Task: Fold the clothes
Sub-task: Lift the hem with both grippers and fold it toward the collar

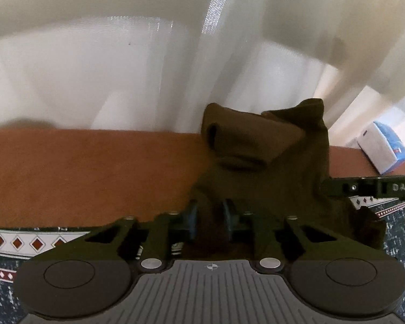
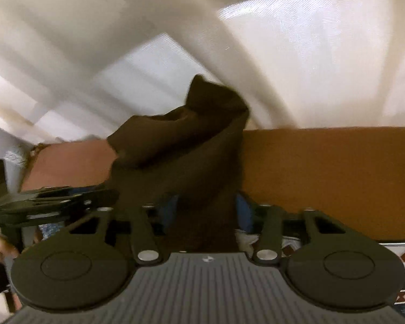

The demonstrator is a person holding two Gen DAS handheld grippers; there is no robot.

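Dark brown knit fabric, a garment, is seen bunched and lifted between both grippers, above an orange-brown surface. In the left wrist view the left gripper is closed narrowly, its blue pads pinching a gathered fold of the cloth. In the right wrist view the right gripper is clamped on a thicker bundle of the same garment, so its blue pads are kept further apart. The cloth is stretched away from each pair of fingers and upward, its long axis running roughly along the line each gripper points, and it ends in a crumpled peak against pale curtains. The far edge of the orange-brown surface is met by those curtains. Bare room is left on that surface to the left of the cloth in the left wrist view and to the right of it in the right wrist view. A patterned rug border is seen along the near edge. The other gripper's black frame is seen close beside the garment, and a white and blue box lies beyond it.
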